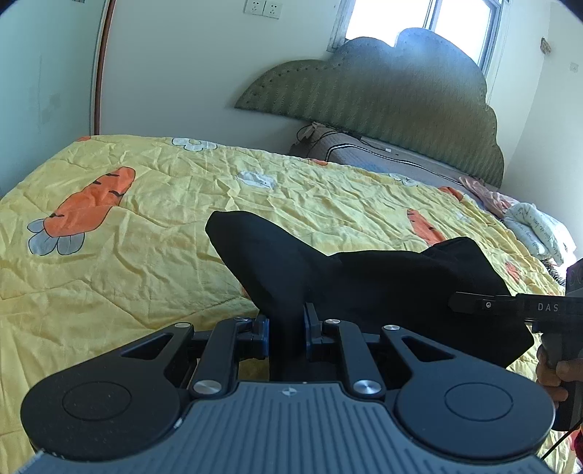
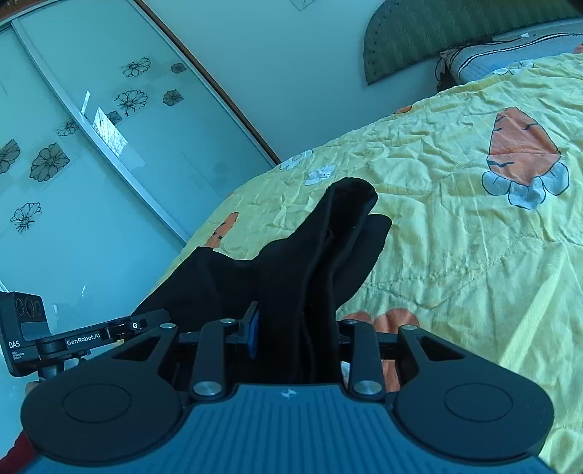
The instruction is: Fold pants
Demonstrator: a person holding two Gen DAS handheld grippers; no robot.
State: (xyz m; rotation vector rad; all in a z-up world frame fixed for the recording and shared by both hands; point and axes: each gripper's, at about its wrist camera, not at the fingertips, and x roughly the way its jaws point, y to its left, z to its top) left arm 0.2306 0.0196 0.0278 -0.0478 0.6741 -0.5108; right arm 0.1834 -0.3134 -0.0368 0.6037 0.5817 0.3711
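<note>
Daylight enters through the window at the top of the left wrist view, and its panes are blown out to plain white. The yellow quilt is evenly and brightly lit, its creases throwing only soft, shallow shadows. The black pants read as a nearly featureless dark mass with little fold detail. The right wrist view carries a cool blue-green cast, strongest on the sliding wardrobe door, where a pale reflection glints. Both pictures bend strongly toward the edges, curving the door frame and the bed, and their corners fall to black. Focus is fairly sharp throughout.
</note>
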